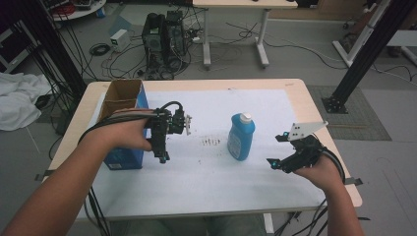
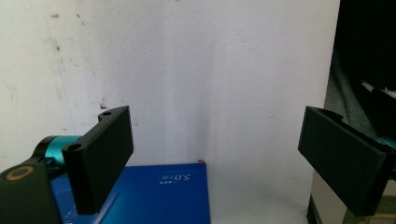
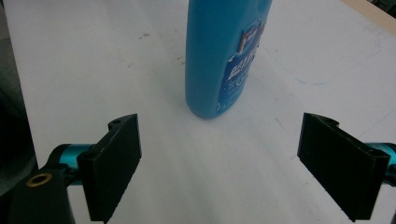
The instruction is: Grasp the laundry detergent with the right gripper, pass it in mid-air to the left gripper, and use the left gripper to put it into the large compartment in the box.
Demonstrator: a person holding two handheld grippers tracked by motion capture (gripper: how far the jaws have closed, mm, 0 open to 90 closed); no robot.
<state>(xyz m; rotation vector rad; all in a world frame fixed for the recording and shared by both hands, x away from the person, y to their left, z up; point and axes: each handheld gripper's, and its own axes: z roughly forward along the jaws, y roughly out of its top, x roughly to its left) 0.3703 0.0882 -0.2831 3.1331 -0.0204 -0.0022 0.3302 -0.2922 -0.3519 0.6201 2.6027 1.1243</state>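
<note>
1. Right tongs (image 3: 219, 163) stand wide and empty, aimed at the bottle (image 3: 222, 51) from just beside it, not touching.
2. Left tongs (image 2: 215, 163) also stand wide and empty, above the box's (image 2: 159, 196) blue side, on the far side of the box from the bottle.
3. In the high view the bottle (image 1: 241, 136) stands upright on the worktop (image 1: 206, 187), between the box (image 1: 123, 123) and the right tongs (image 1: 279, 151), well apart from the box.
4. It is blue plastic with a white cap and a label; its wall looks smooth and likely slippery, stiff enough to squeeze, and moderately heavy if full.
5. The best hold is probably across the narrower faces at mid-height, over the label, with the tongs level so that it does not tip.
</note>
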